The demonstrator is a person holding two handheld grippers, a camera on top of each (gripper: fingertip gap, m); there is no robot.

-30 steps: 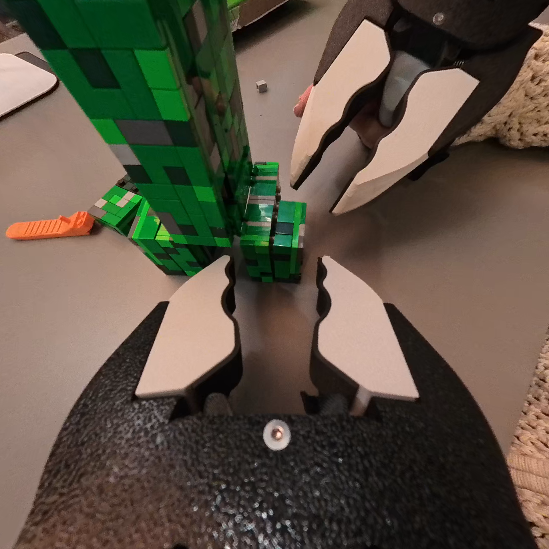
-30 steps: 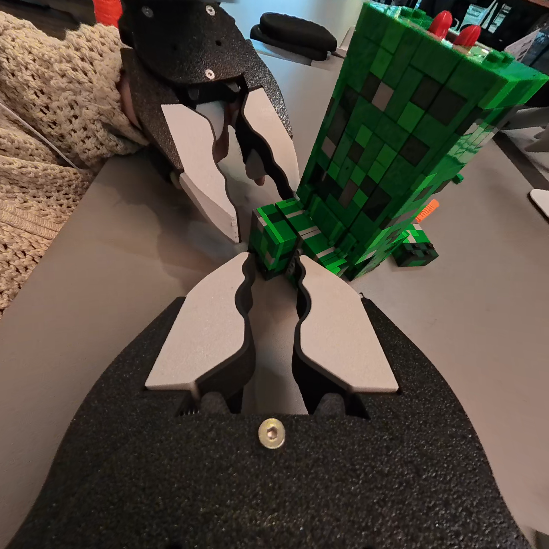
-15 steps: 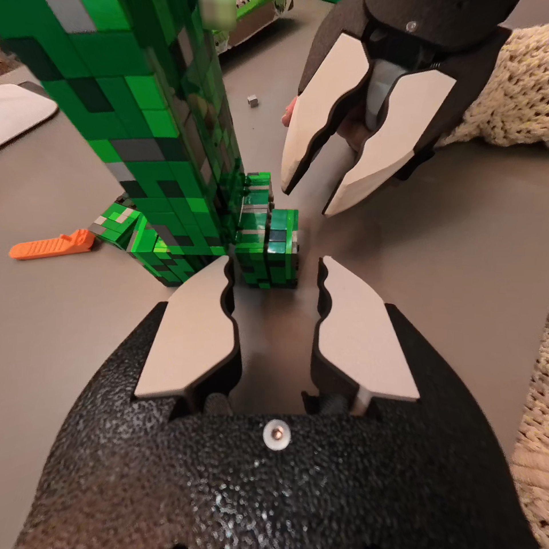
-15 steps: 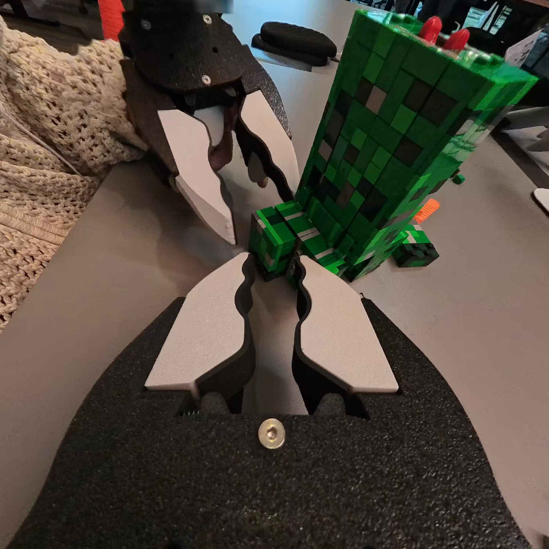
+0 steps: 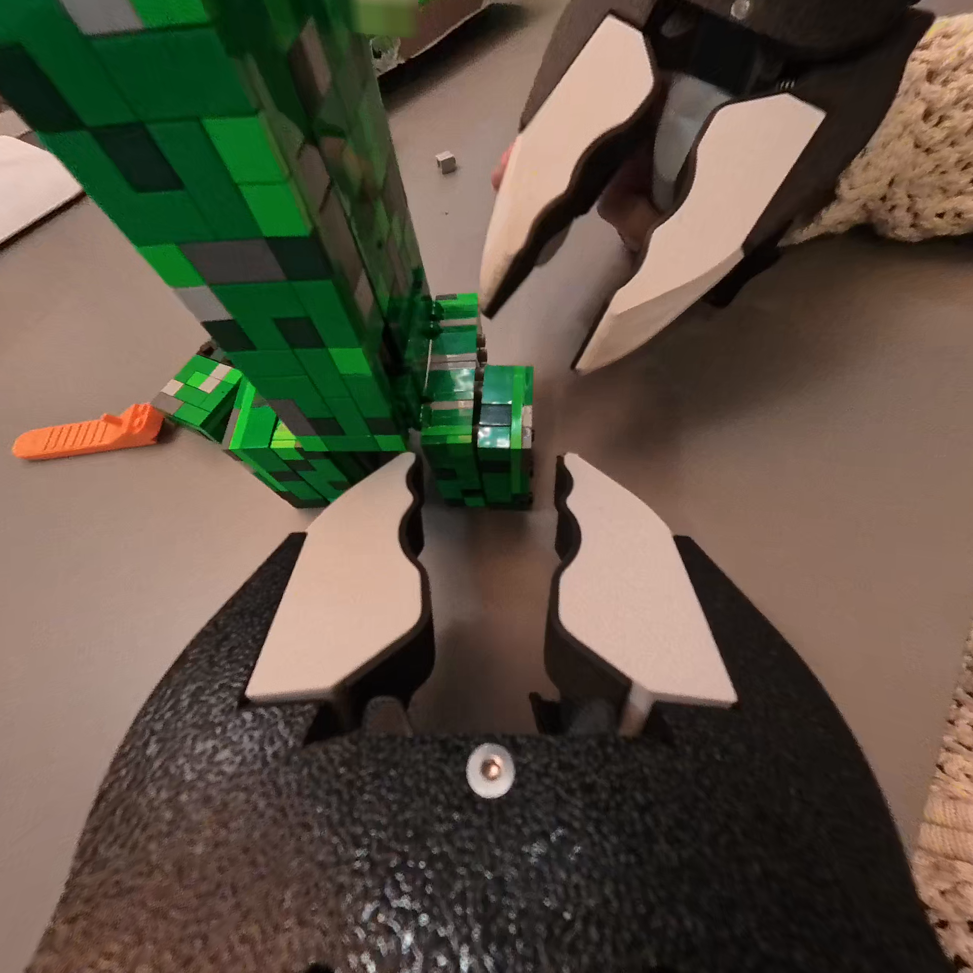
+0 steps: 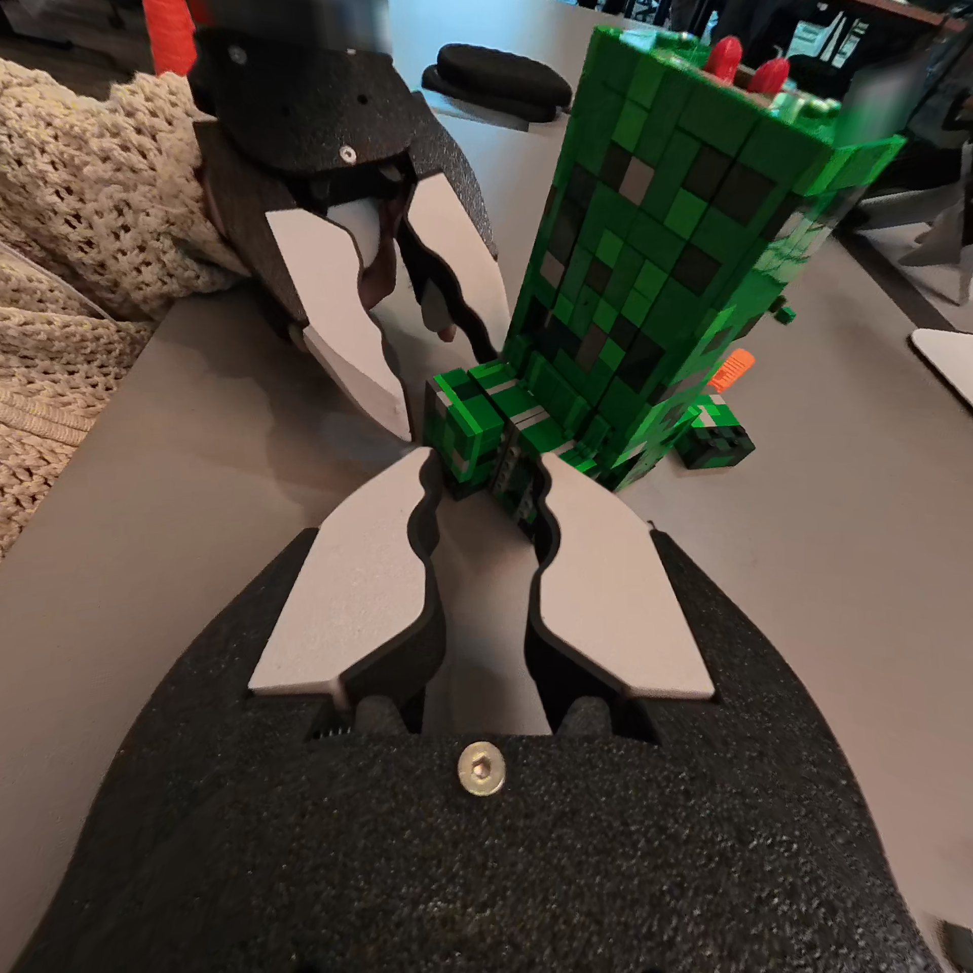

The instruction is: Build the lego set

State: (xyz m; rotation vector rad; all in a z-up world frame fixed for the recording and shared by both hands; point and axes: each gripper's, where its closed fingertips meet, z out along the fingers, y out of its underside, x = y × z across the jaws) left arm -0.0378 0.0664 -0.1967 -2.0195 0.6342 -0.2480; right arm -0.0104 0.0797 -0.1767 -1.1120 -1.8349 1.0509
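A tall green pixel-pattern lego body (image 5: 237, 210) stands on the grey table, and it also shows in the right wrist view (image 6: 658, 237). A small green foot block (image 5: 479, 437) sits against its base. My left gripper (image 5: 487, 463) is open, its fingertips just in front of the foot block on either side. My right gripper (image 5: 532, 339) hovers open behind and above the foot. In the right wrist view my right gripper (image 6: 487, 458) is open with its tips flanking the near end of the foot block (image 6: 468, 421). The left gripper (image 6: 447, 389) is opposite it.
A loose green block (image 5: 200, 389) and an orange brick separator (image 5: 84, 437) lie left of the body. A tiny grey piece (image 5: 446, 161) lies farther back. Knit sleeves (image 6: 79, 210) border the table's edge. A black pad (image 6: 500, 89) and a white mat (image 6: 947, 358) lie farther off. The tips of one gripper are about 4 centimeters away from the tips of the other.
My right gripper has edged a little toward the tall body. My left gripper has come slightly closer to the foot block. Both stay open.
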